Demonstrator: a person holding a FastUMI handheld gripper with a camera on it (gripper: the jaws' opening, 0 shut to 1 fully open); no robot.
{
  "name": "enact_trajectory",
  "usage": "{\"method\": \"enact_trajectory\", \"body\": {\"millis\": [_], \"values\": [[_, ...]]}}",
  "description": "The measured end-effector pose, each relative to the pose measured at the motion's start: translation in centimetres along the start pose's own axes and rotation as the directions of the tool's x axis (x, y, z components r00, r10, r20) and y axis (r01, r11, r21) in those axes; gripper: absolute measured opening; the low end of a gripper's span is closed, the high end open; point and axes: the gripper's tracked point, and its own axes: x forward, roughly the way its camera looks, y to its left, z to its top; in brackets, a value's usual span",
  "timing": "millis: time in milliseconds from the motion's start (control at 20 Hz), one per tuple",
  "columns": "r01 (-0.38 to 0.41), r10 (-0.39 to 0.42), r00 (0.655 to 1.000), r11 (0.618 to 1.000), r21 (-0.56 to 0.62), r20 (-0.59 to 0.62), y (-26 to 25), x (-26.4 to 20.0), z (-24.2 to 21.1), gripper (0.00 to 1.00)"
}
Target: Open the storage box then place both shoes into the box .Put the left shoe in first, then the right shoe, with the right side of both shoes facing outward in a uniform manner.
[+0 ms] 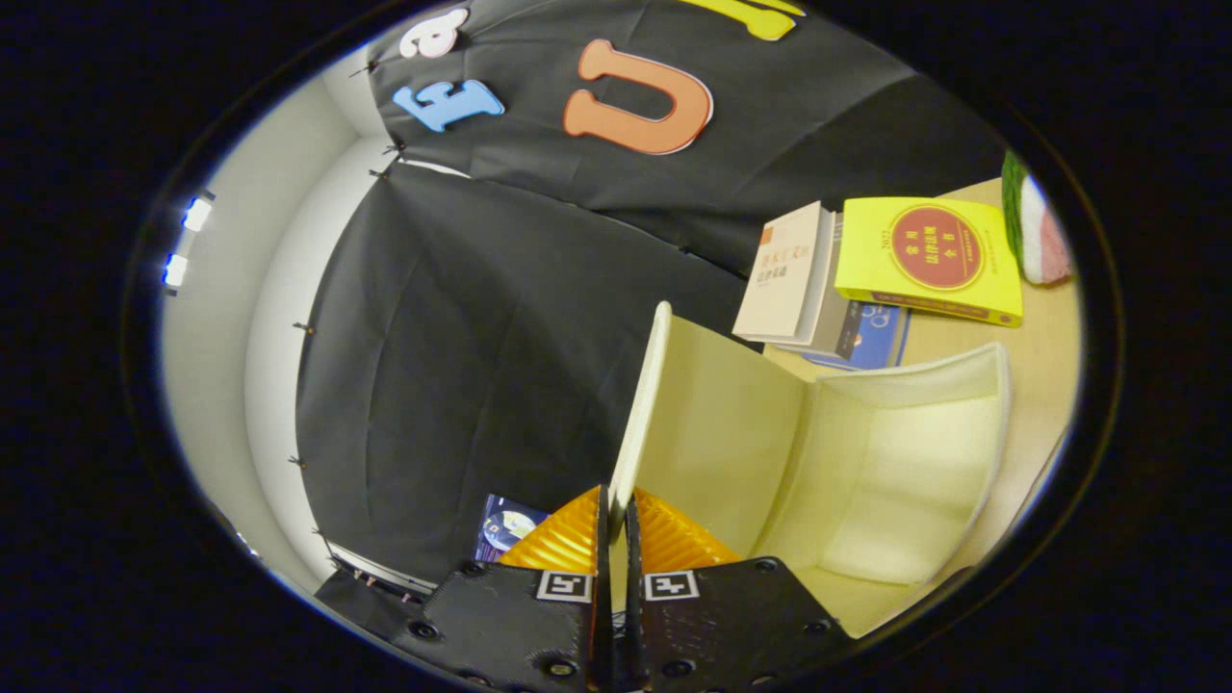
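The box (pixel 866 462) is standing open on the tan table (pixel 1044 337), its pale cream inside showing bare, with no shoe visible in it. Its lid (pixel 643 404) is swinging up edge-on, a thin cream panel rising toward twelve o'clock from the fingertips and leaning slightly toward one o'clock. The gripper (pixel 614 510) is pinching the lid's lower edge: both fingers are pressing on the panel, one on each face, with only the panel's thickness between them. The box body is lying from the fingers out toward three o'clock, its back wall and far side wall standing upright and its floor running down toward four o'clock.

Beyond the box, at about one o'clock from the fingers, a stack of books is sitting on the table. A white book (pixel 784 274) is resting on top of a blue one (pixel 871 337), and a yellow book (pixel 929 260) is lying just beside them at two o'clock, overlapping the blue one. Further out past the yellow book, a green, white and pink thing (pixel 1035 226) is sitting near the table's far side; what it is I cannot tell.

At ten o'clock from the fingers, close in, a small dark blue printed thing (pixel 505 525) is peeking out beside the left finger. White lamps (pixel 185 241) are glowing at nine to ten o'clock on the white wall.
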Motion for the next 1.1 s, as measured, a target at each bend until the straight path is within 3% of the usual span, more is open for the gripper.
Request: {"method": "enact_trajectory", "body": {"millis": [200, 350, 600, 900, 1100], "values": [[0.026, -0.026, 1.0, 1.0, 0.001, -0.017, 1.5, 5.1, -0.6, 0.05], [0.067, -0.067, 0.997, 0.998, -0.012, -0.039, 2.1, 8.3, -1.4, 0.18], [0.168, -0.172, 0.982, 0.984, -0.058, -0.076, 1.1, 10.0, -3.2, 0.94], [0.294, -0.302, 0.95, 0.951, -0.093, -0.085, -2.5, 5.6, -5.0, 0.95], [0.476, -0.49, 0.868, 0.866, -0.156, -0.073, -7.0, 0.0, -7.5, 0.95]]}}
